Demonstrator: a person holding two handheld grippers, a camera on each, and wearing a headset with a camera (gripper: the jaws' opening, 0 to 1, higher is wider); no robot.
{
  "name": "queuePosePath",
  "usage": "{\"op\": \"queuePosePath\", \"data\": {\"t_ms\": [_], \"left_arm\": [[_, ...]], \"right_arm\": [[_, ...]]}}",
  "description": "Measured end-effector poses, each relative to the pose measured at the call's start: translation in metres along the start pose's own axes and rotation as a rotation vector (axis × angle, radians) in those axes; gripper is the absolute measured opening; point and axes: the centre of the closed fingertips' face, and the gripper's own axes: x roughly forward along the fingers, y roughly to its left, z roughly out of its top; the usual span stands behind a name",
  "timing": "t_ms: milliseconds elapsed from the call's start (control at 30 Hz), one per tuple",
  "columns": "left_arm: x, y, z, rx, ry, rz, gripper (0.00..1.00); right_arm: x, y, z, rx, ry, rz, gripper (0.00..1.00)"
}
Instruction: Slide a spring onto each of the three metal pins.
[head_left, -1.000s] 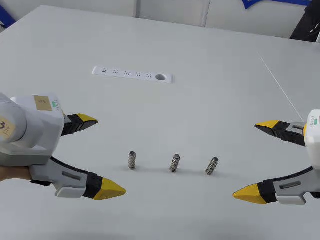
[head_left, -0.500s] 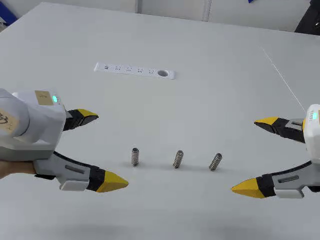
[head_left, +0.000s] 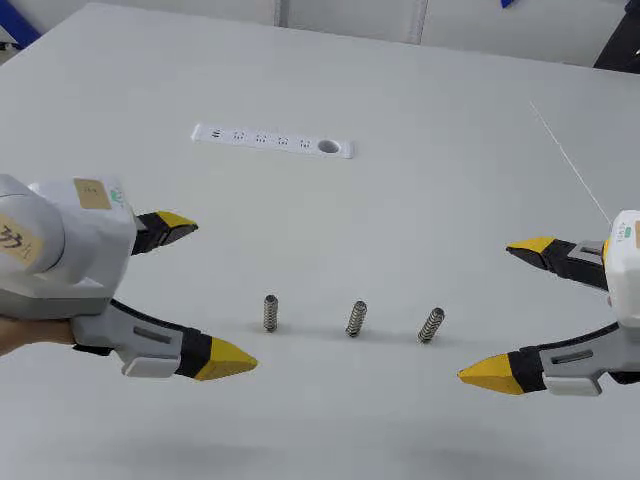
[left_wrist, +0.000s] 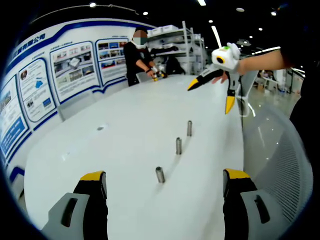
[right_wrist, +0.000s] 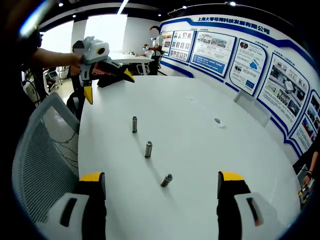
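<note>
Three metal pins stand in a row on the white table, each wearing a coil spring: the left spring (head_left: 270, 313), the middle spring (head_left: 355, 319) and the right spring (head_left: 431, 325), which leans a little. My left gripper (head_left: 205, 292) hovers left of the row, open and empty. To the right of the row my right gripper (head_left: 505, 310) is open and empty too. In the left gripper view the nearest spring (left_wrist: 160, 174) stands ahead between the jaws, with the right gripper (left_wrist: 216, 87) beyond. In the right gripper view the nearest spring (right_wrist: 166, 180) leans, and the left gripper (right_wrist: 102, 77) is far off.
A white power strip (head_left: 272, 142) lies farther back on the table (head_left: 420, 180). A thin line or cable (head_left: 570, 160) runs across the table at the right. A mesh chair (right_wrist: 47, 150) stands by the table's edge. People stand at a far bench (left_wrist: 145, 55).
The head camera has shifted slightly, so the whole scene sits a little lower and to the right. Grippers and springs keep their places relative to each other.
</note>
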Motion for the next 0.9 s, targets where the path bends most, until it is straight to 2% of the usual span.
{"op": "queuePosePath", "data": {"t_ms": [133,367,900], "left_arm": [[-0.0034,0.0018,-0.0001,-0.014,-0.008,0.006,0.98],[-0.0049,0.0062,0.0071,-0.03,-0.027,0.018,0.98],[-0.0057,0.0062,0.0069,-0.02,-0.009,0.016,0.98]], "right_arm": [[-0.001,-0.0004,0.0003,0.007,-0.007,-0.002,0.94],[0.0001,0.0009,0.0001,0.009,-0.008,0.001,0.93],[0.0046,0.0004,-0.0006,0.025,-0.02,0.004,0.92]]}}
